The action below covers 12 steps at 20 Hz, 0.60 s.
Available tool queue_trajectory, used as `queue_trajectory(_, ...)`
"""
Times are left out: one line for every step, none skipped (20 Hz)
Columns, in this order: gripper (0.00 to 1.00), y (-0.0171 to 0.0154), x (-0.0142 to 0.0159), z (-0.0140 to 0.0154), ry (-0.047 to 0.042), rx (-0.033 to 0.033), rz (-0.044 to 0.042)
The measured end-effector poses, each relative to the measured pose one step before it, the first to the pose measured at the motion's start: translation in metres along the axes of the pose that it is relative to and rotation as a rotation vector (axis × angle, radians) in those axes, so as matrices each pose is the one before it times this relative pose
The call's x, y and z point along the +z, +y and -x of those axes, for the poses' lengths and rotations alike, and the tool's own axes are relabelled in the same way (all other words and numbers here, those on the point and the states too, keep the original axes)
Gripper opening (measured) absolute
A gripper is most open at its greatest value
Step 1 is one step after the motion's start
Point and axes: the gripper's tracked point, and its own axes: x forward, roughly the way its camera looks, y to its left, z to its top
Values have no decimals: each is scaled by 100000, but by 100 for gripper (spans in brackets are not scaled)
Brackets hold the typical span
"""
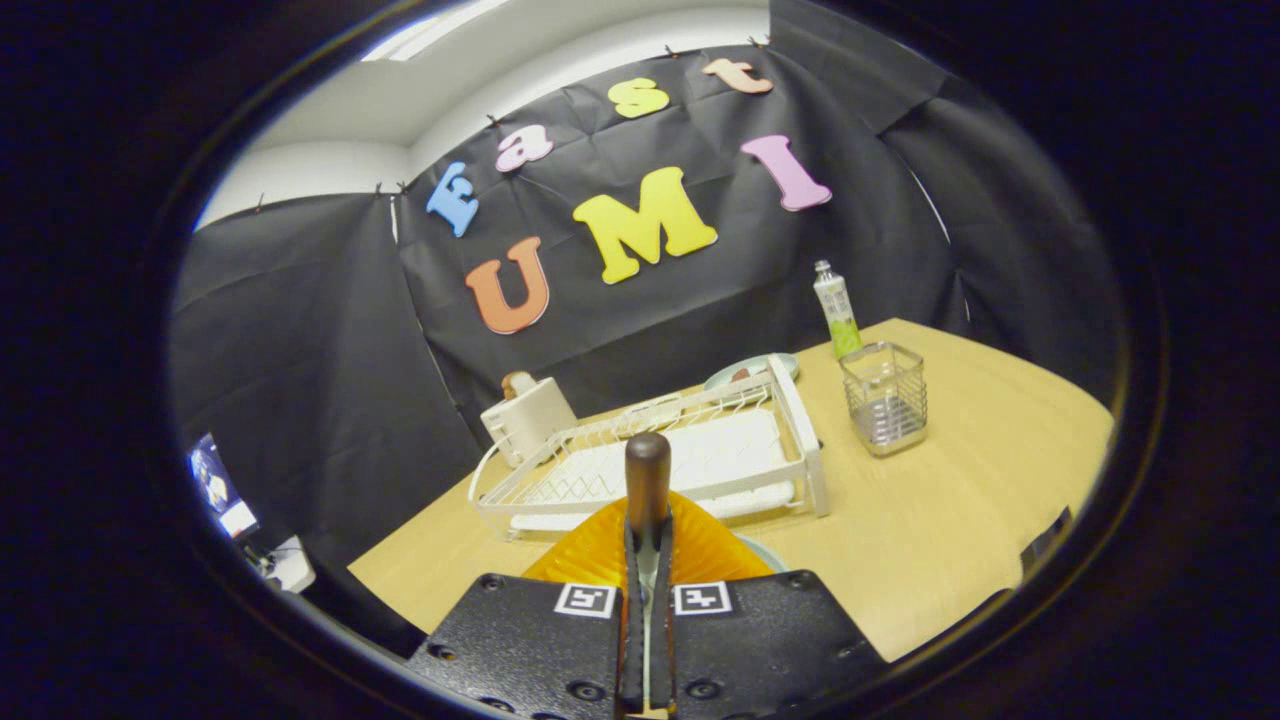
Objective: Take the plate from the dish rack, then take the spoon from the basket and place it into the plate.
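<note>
My gripper [648, 545] is shut on the spoon [647, 478]. The spoon's brown handle sticks up past the fingertips, and its pale metal stem runs down between the two black fingers [633, 600]. Directly under and just ahead of the fingers lies the ribbed orange plate [590, 555] on the wooden table, partly hidden by the gripper body. Beyond the plate stands the white wire dish rack [700, 455] with nothing in its slots. The wire mesh basket [884, 398] stands to the right of the rack and looks empty.
A green-and-white bottle [836, 308] stands behind the basket. A white appliance [525, 418] sits at the rack's far left corner, and a pale dish [745, 372] lies behind the rack. The wooden table [960, 500] spreads out bare to the right, up to its edge.
</note>
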Motion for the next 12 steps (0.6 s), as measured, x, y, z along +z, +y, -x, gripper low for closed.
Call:
queue_trajectory(8, 43, -847, -266, 1522, 1170, -2834)
queue_trajectory(8, 61, -527, -243, 1466, 1275, -2505)
queue_trajectory(8, -41, -529, -256, 1447, 1293, -2056)
queue_trajectory(8, -141, -463, -218, 1783, 430, -1309)
queue_trajectory(8, -462, -474, -142, 1911, -249, -539)
queue_trajectory(8, 27, 3, -221, -139, 631, -810)
queue_trajectory(9, -508, 133, 95, -161, -2508, 1665)
queue_trajectory(15, -648, 264, 130, -794, -2539, 2499)
queue_trajectory(18, -555, 232, 171, -997, -2089, 1519)
queue_trajectory(25, -456, 323, 210, -1074, -1300, 400)
queue_trajectory(31, -601, 418, 180, -1363, -1544, -260)
queue_trajectory(38, -558, 343, 77, -923, -1413, -405)
